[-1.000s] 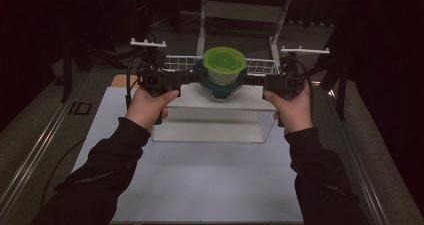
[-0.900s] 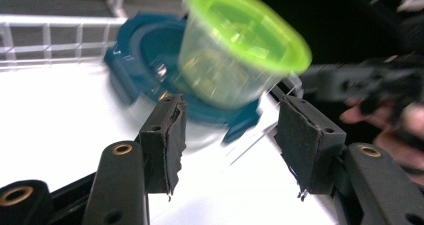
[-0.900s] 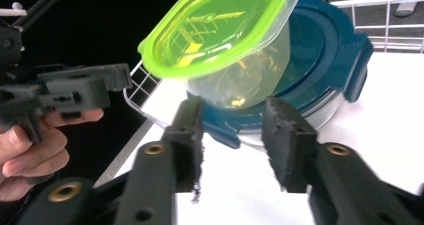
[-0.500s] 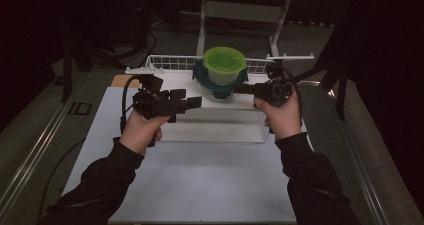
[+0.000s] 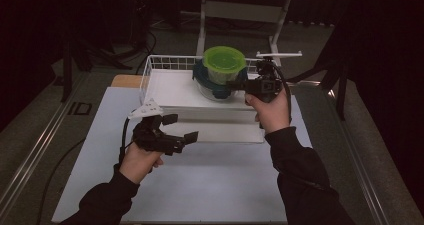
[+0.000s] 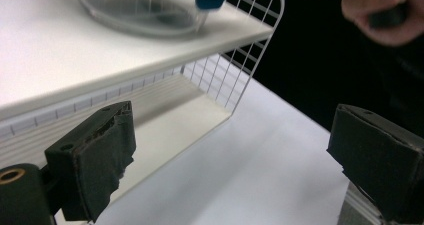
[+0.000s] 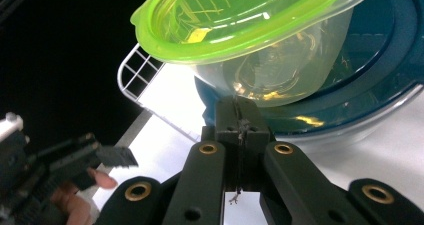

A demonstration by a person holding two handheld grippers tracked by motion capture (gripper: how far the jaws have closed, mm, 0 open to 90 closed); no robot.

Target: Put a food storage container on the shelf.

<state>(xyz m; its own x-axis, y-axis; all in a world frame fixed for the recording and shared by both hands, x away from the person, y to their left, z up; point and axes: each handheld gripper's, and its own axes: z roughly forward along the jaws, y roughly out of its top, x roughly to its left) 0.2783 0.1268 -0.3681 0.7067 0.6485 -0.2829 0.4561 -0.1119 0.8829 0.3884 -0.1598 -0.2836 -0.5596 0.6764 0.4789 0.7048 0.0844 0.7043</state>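
A: What's the layout, big things first?

B: A white table (image 5: 210, 185), and on it a white wire rack (image 5: 150, 67) with a flat shelf. On the shelf's far right sits a clear bowl (image 5: 215, 92) with a blue lid (image 5: 200, 77), and a smaller tub with a green lid (image 5: 224, 59) rides on top of that.

A: And the grippers?

B: The right gripper (image 5: 235, 86) has its jaws shut together at the near rim of the blue lid; in the right gripper view they meet tight just under the tub, seemingly pinching the lid's edge or a tab, though I can't make out exactly what. The left gripper (image 5: 181, 129) is low in front of the rack, well apart from the bowl; its jaws have just been opening and stand wide with nothing between them.

A: How would that stack handle?

B: Light, I'd judge: thin plastic, apparently empty. But smooth and slippery, and the tub sits tilted, so it could slide off. The stiff lid rim is the best place to hold; the clear walls would flex.
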